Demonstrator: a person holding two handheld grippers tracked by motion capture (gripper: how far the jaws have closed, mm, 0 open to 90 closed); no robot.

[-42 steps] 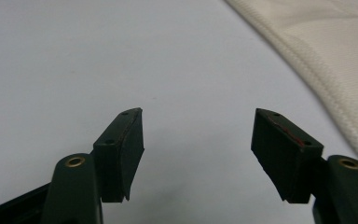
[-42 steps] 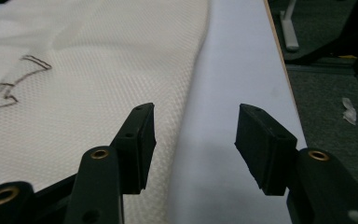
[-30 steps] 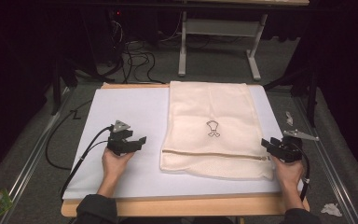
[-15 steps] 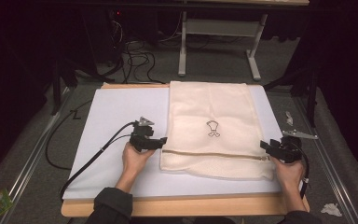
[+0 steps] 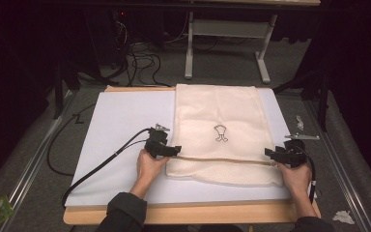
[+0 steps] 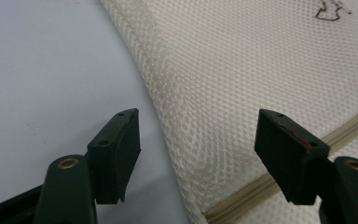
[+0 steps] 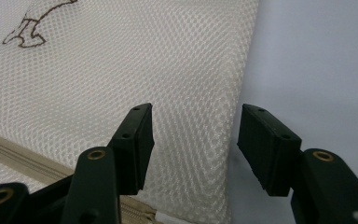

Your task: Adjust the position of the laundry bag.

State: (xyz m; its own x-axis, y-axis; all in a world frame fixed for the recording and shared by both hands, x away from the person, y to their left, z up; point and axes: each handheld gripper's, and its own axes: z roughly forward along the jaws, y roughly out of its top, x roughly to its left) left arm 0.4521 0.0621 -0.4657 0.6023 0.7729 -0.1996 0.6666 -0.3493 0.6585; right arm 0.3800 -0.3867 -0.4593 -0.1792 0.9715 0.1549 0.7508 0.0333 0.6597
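High view: a cream mesh bag point(image 5: 220, 135) lies flat on a white sheet point(image 5: 121, 125) covering the worktop point(image 5: 183, 214), its long sides running from 12 to 6 o'clock and sitting toward the 3 o'clock half of the sheet. A tan zipper point(image 5: 222, 160) crosses it from 9 to 3 o'clock near the end closest to the person, and a small brown emblem point(image 5: 221, 133) sits in the middle of the cloth.

The left tool point(image 5: 173, 151) rests at the bag's 9 o'clock edge, right where the zipper ends, with the left hand point(image 5: 150, 165) behind it and a black cable point(image 5: 101, 164) trailing off toward 8 o'clock. In the left gripper view its jaws stand wide apart, released, straddling the bag's edge with nothing pinched between them.

The right tool point(image 5: 271, 153) sits at the 3 o'clock edge of the bag, level with the zipper. In the right gripper view its jaws are likewise spread, the mesh border lying between them untouched.
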